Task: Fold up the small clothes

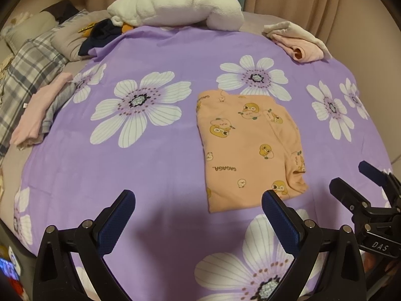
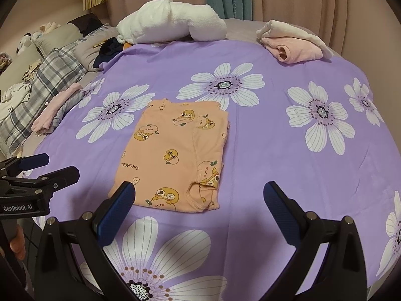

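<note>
1. The orange garment (image 1: 250,150), printed with cartoon ducks and the word GAGAGA, lies folded into a flat rectangle on the purple flowered bedsheet (image 1: 150,175).
2. The left claw (image 1: 198,200) is spread wide and grips nothing; the garment's near edge lies just ahead of it, toward its right finger (image 1: 280,223), with no contact.
3. The right claw (image 2: 199,193) is likewise spread wide with nothing in it; the garment lies ahead and left, and its near left corner sits by the left finger (image 2: 117,213). Touching or apart cannot be told.
4. Each claw shows at the edge of the other's view, both hovering over the bed's near side.
5. A white rolled towel (image 2: 173,22) lies at the far edge, a pink and cream pile (image 2: 293,42) at the far right, and pink and grey clothes (image 2: 57,110) at the left.
</note>
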Demonstrator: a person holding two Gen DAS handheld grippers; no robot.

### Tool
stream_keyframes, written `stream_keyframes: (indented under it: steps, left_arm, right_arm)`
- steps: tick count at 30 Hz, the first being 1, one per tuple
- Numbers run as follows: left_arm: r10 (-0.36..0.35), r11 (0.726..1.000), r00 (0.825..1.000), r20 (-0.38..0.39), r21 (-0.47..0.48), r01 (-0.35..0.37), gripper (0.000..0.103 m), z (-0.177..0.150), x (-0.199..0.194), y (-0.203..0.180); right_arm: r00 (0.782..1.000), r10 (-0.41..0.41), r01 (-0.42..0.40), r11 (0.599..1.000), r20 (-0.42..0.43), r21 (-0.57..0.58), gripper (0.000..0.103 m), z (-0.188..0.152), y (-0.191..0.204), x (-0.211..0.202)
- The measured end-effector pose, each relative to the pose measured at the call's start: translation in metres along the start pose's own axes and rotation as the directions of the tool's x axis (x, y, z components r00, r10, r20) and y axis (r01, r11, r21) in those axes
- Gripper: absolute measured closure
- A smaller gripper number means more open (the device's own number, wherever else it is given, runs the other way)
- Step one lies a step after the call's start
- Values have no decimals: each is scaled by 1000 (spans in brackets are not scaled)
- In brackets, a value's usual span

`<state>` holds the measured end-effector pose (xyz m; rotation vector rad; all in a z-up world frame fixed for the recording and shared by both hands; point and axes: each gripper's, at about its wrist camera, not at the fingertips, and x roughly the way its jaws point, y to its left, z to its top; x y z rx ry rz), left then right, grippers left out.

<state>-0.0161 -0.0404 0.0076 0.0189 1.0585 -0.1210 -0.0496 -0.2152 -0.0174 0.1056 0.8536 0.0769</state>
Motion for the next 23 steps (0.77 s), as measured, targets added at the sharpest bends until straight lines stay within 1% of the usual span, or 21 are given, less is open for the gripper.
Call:
stream_keyframes:
  steps: [23]
  left_arm:
    - [6,1000,1000,6,6,-6,3,0,-2,-2]
  right_arm:
    - [1000,7,-7,1000,0,-1,0,1,1,-2]
